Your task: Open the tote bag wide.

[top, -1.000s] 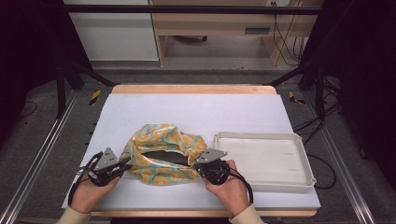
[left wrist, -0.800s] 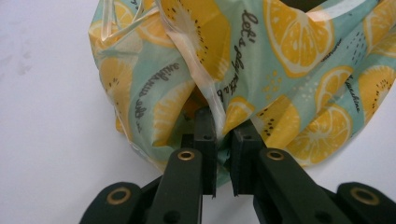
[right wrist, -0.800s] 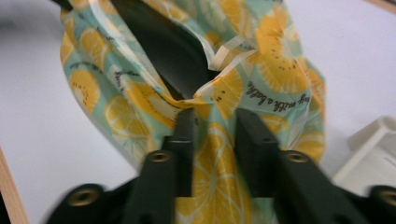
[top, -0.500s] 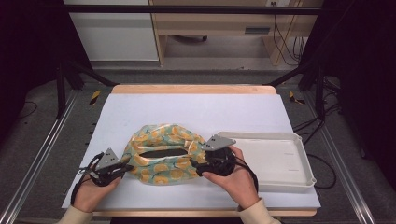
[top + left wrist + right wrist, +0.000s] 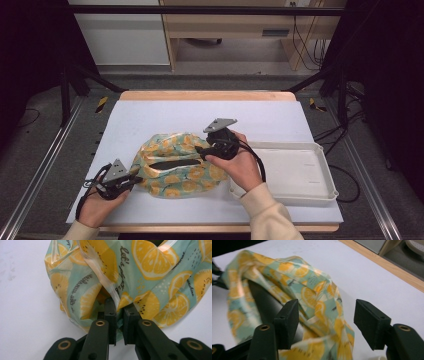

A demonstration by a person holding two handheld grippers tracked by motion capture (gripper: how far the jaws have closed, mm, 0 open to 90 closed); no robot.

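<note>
Desk: white top (image 5: 165, 117) with a wooden rim, dark floor around it.
Left claw (image 5: 131, 181): near the front left corner, jaws pinched tight on the bag's left edge.
Bag (image 5: 175, 165): lemon-print, mouth gaping, near the front edge at the middle.
Right claw (image 5: 201, 150): jaws apart, just been closing, above the bag's right rim without pressing it.
Tray (image 5: 320, 187): white, at the front right corner.

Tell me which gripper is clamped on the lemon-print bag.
The left gripper: its jaws pinch the bag's edge, while the right gripper's jaws stand apart.
</note>
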